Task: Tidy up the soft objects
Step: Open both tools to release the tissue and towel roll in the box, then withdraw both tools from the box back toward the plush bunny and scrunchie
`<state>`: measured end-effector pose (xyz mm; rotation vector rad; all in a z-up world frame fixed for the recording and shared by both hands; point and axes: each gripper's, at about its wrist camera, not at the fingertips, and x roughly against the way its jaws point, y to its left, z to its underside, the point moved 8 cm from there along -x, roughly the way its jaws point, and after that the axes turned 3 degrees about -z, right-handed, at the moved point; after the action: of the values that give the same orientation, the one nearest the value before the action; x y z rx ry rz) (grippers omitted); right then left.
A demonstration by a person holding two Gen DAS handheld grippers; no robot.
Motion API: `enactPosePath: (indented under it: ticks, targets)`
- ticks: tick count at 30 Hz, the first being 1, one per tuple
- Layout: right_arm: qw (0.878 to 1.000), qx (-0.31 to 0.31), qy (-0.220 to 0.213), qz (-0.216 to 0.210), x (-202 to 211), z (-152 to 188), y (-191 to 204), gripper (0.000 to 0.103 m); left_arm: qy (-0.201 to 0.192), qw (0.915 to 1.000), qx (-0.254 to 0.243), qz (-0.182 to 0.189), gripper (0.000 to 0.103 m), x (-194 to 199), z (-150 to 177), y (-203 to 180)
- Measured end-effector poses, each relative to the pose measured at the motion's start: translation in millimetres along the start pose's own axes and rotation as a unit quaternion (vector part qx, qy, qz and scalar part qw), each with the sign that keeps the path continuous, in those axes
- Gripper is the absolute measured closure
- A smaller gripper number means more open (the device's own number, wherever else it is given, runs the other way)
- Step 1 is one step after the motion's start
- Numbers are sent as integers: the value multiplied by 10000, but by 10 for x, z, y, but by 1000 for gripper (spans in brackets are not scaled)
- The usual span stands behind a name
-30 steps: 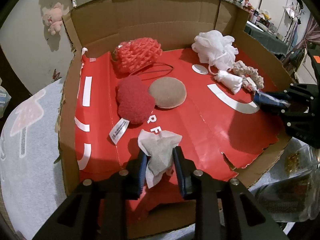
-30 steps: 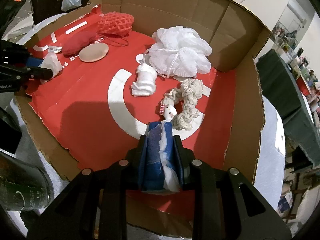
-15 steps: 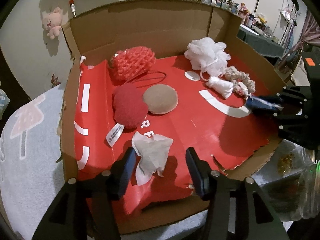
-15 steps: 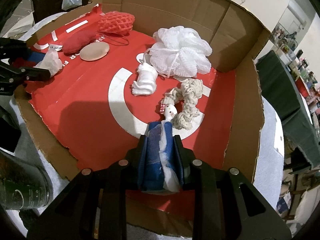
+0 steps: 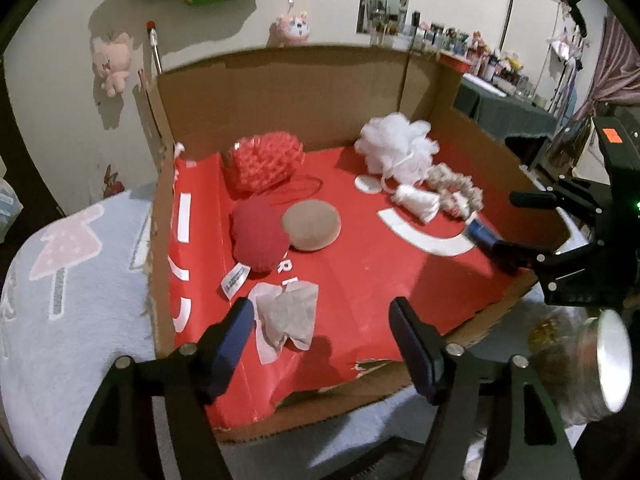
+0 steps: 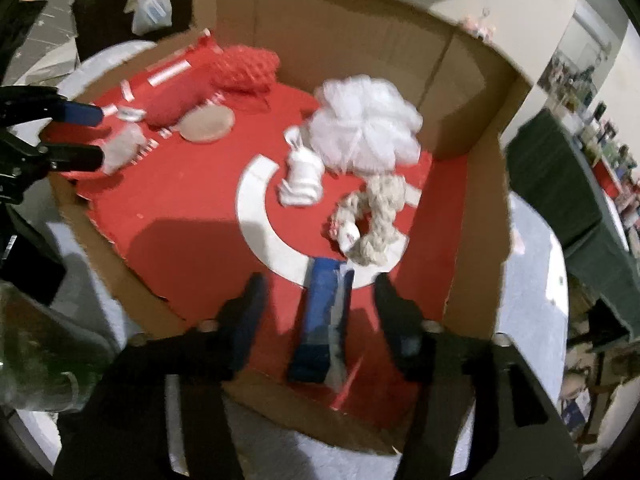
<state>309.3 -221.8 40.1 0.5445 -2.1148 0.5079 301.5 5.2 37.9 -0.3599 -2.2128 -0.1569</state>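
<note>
A shallow cardboard box (image 5: 280, 92) with a red printed floor holds the soft things. A crumpled grey-white cloth (image 5: 286, 316) lies loose on the floor between the fingers of my left gripper (image 5: 320, 316), close to the left finger; the jaws are opening. In the right wrist view a blue soft packet (image 6: 324, 320) lies on the floor between the fingers of my right gripper (image 6: 320, 286). Those jaws are also opening, and neither pad presses on the packet. The left gripper (image 6: 90, 136) and the cloth (image 6: 122, 150) show at that view's left edge.
Farther in lie a red mesh sponge (image 5: 262, 160), a red plush pad (image 5: 258, 240), a tan round pad (image 5: 311, 226), a white bath pouf (image 5: 394, 146), a small white bundle (image 5: 416, 202) and a beige knitted ring (image 5: 452, 190). A glass jar (image 5: 580, 344) stands outside the front right corner.
Both grippers were shut on their things and have opened. The cloth and the blue packet now lie free on the red floor. The left gripper has drawn back and up.
</note>
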Motion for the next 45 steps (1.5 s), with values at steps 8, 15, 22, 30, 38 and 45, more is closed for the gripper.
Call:
enactPosePath:
  ticks: [8,15,22,30,38,45]
  targets:
    - [9972,-316,-651,167,588,-116,-48,29,-781,9969,109,-7,11,568,-54,-141]
    - [9885,-739,-1305,175,1163,-41,22,24,-1610,9867,166,-123,1,1131,-1,-352]
    - [9743,-1007,-1985,333,1692,167,203,16,-2126,9765,194,-299,0,1516,201,-559]
    - [9595,-1307,-2467,374,2031,533,433,14,-2260,9727,398,-339,0,1588,573,-771]
    - [9549,-1611,-2470,332,1932,910,631,14,-2164,9747,396,-402,0,1429,983,-924]
    - [9600,-1713,-2207,204,1625,1173,812,14,-1804,9819,380,-423,0,1136,1283,-952]
